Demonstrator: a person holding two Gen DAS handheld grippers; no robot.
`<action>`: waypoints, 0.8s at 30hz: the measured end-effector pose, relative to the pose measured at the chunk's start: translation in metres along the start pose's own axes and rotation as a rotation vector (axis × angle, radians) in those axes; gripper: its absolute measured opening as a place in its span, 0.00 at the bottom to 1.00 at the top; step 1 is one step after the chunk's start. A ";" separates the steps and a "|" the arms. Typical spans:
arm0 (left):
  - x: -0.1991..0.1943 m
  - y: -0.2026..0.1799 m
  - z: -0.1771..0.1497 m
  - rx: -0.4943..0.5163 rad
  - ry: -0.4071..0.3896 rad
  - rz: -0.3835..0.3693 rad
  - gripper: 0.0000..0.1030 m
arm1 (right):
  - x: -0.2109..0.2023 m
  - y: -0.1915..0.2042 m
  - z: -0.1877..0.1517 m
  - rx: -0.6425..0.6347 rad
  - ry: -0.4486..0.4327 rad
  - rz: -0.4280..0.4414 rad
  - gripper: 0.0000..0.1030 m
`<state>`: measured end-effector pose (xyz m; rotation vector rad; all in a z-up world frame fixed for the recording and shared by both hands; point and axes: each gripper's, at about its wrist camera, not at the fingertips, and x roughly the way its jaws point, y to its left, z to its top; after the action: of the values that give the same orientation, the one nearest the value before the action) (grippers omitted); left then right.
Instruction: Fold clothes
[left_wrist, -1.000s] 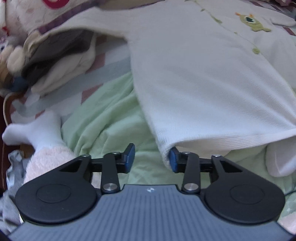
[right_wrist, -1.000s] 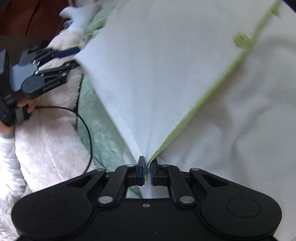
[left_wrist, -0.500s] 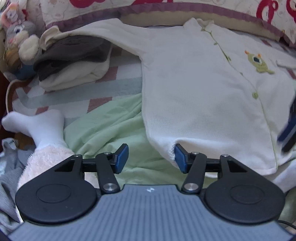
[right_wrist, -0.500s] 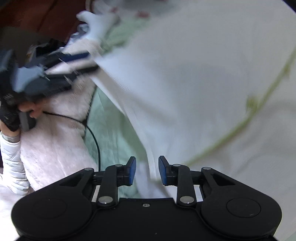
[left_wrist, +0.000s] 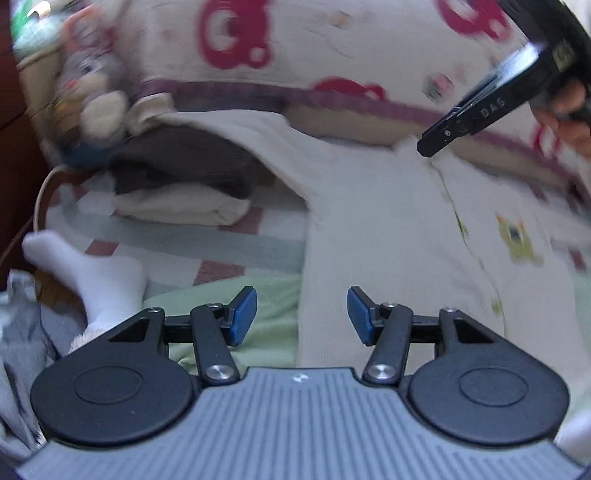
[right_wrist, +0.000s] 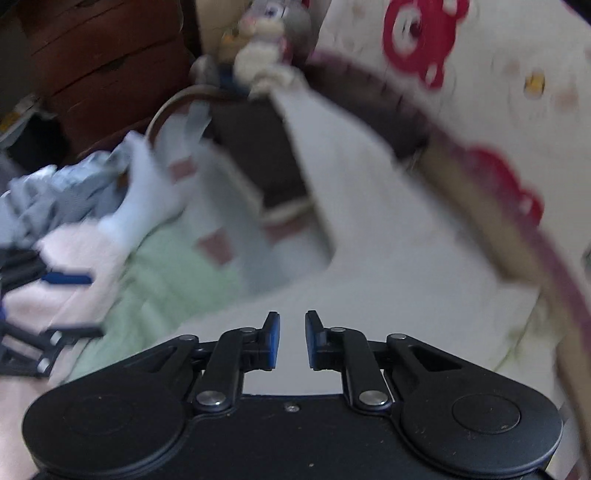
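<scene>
Cardigan flat | left gripper wide, empty | right gripper narrowing, empty | monster patch left view only

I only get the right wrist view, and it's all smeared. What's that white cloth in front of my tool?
Observer: A cream buttoned shirt, lying flat. The left view shows a green monster patch on its chest.
Operator: Is the other tool holding it?
Observer: No. The left tool has just been opening, with nothing between its jaws.
Operator: Where's mine?
Observer: The right tool points at the shirt's collar. Its jaws have just been closing, on nothing.
</scene>
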<state>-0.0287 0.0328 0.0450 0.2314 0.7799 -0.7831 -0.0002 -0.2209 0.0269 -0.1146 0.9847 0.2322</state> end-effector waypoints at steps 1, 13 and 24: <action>0.003 0.007 0.002 -0.047 -0.031 0.000 0.52 | -0.001 -0.002 0.009 0.009 -0.038 -0.017 0.17; 0.098 0.068 0.057 -0.343 -0.098 0.071 0.13 | 0.036 0.008 0.060 -0.092 -0.244 -0.125 0.02; 0.170 0.119 0.106 -0.475 -0.327 0.102 0.13 | 0.157 0.013 0.111 -0.194 -0.235 -0.056 0.15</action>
<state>0.1899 -0.0254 -0.0115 -0.2762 0.6160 -0.5023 0.1695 -0.1639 -0.0429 -0.2851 0.7235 0.2828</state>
